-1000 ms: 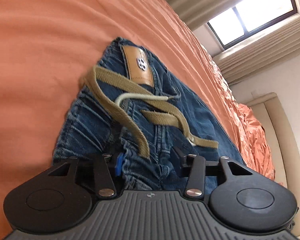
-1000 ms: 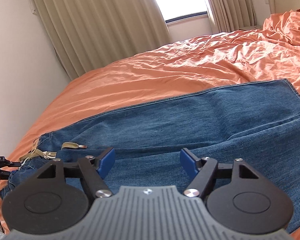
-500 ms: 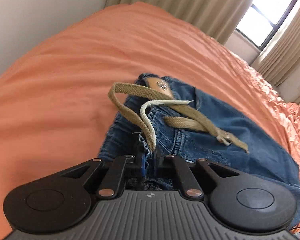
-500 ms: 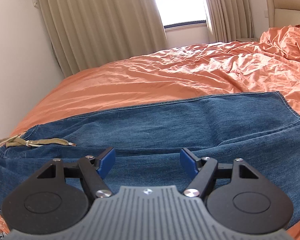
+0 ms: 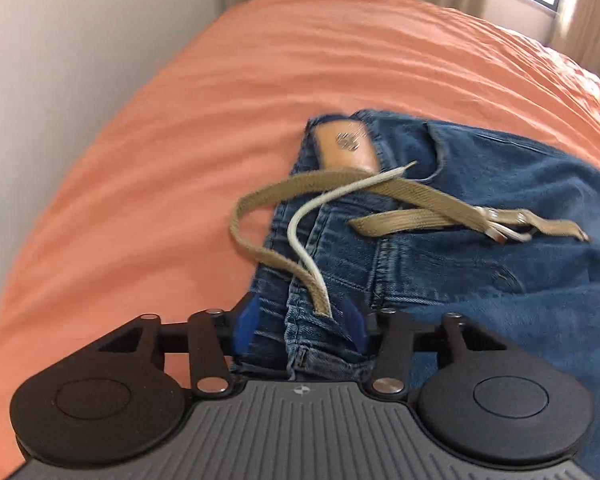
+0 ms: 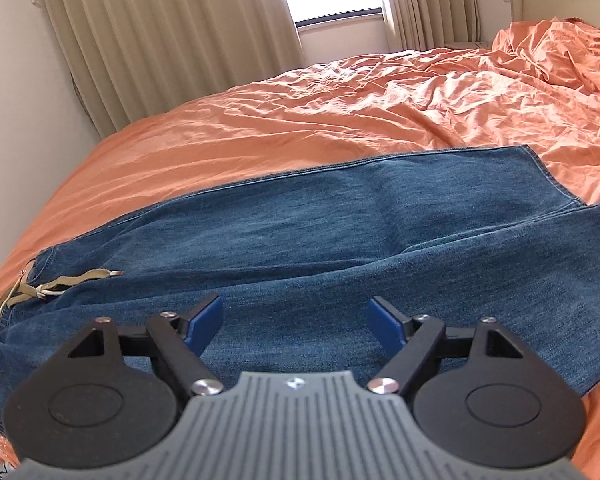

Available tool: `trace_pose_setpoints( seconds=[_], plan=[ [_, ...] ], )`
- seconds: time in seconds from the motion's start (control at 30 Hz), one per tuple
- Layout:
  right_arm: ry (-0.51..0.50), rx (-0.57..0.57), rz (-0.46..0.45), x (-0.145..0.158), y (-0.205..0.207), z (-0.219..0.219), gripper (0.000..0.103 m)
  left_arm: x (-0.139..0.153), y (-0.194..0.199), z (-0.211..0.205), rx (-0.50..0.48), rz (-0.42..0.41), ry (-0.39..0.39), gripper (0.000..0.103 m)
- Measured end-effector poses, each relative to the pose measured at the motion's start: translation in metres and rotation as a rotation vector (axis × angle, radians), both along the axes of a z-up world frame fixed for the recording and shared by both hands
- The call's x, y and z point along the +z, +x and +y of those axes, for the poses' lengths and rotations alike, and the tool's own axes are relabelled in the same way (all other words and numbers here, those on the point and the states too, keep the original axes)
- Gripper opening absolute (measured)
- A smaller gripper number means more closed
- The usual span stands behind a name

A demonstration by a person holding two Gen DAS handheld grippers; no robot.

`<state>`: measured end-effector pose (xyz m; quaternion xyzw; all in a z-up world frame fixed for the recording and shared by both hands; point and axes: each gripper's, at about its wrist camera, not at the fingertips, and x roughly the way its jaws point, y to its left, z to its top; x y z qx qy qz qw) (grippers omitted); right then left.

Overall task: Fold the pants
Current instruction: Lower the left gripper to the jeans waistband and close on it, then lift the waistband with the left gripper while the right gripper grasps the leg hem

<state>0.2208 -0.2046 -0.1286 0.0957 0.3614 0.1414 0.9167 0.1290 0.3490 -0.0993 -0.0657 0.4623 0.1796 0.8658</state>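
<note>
The jeans (image 6: 320, 248) are spread lengthwise on the orange bed (image 6: 340, 120). The left tongs (image 5: 300, 326), jaws just opened, are set loosely around a waistband bunch, and the right tongs (image 6: 296, 320) are held wide above the legs. The khaki belt (image 5: 400, 196) and white cord (image 5: 312, 220) could be snagged in a fold; the blurred leather patch (image 5: 346, 148) cannot be read.

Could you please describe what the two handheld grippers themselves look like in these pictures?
The left gripper and right gripper match: a ribbed grey body bearing a small round emblem, two round black discs, black linkage arms with silver pivot screws, and blue finger pads. No cables, hands or sleeves show.
</note>
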Motion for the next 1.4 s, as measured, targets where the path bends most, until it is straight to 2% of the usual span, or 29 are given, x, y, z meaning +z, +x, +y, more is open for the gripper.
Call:
trace_pose_setpoints(
  seconds=[0.1, 0.17, 0.23, 0.3, 0.4, 0.53, 0.7, 0.83, 0.87, 0.97, 1.03, 1.17, 1.3, 1.4],
  plan=[
    [0.008, 0.016, 0.010, 0.011, -0.003, -0.008, 0.079, 0.018, -0.015, -0.016, -0.081, -0.011, 0.001, 0.056],
    [0.026, 0.030, 0.033, 0.019, -0.005, -0.015, 0.080, 0.017, -0.021, -0.027, -0.131, -0.008, -0.001, 0.053],
    [0.015, 0.039, 0.064, 0.031, -0.005, -0.021, 0.080, 0.005, -0.018, -0.038, -0.130, 0.051, 0.013, 0.044],
    [-0.002, 0.048, 0.075, 0.047, -0.005, -0.031, 0.081, -0.015, -0.015, -0.040, -0.107, 0.116, 0.016, 0.043],
    [-0.021, 0.067, 0.061, 0.078, -0.007, -0.051, 0.081, -0.035, -0.014, -0.035, -0.042, 0.197, -0.060, 0.039],
    [-0.041, 0.087, 0.045, 0.123, -0.012, -0.086, 0.081, -0.029, -0.013, -0.049, -0.087, 0.307, 0.027, 0.036],
    [-0.159, 0.134, 0.106, 0.163, -0.006, -0.128, 0.081, 0.010, -0.030, -0.077, -0.300, 0.268, 0.076, 0.036],
    [-0.264, 0.113, 0.171, 0.181, 0.003, -0.164, 0.080, 0.022, -0.040, -0.108, -0.490, 0.328, 0.193, 0.039],
    [-0.289, 0.106, 0.184, 0.186, 0.004, -0.174, 0.076, 0.021, -0.042, -0.115, -0.535, 0.345, 0.220, 0.040],
    [-0.389, 0.087, 0.204, 0.199, 0.005, -0.202, 0.071, 0.022, -0.055, -0.138, -0.665, 0.382, 0.292, 0.054],
    [-0.451, 0.078, 0.211, 0.203, 0.004, -0.219, 0.068, 0.015, -0.063, -0.155, -0.762, 0.427, 0.334, 0.058],
    [-0.516, 0.122, 0.229, 0.188, 0.001, -0.244, 0.049, -0.010, -0.071, -0.183, -0.944, 0.513, 0.434, 0.058],
    [-0.565, 0.178, 0.204, 0.151, -0.007, -0.254, 0.046, -0.036, -0.072, -0.202, -1.032, 0.576, 0.480, 0.059],
    [-0.617, 0.276, 0.156, 0.123, -0.018, -0.252, 0.043, -0.048, -0.071, -0.208, -1.063, 0.575, 0.496, 0.059]
  ],
)
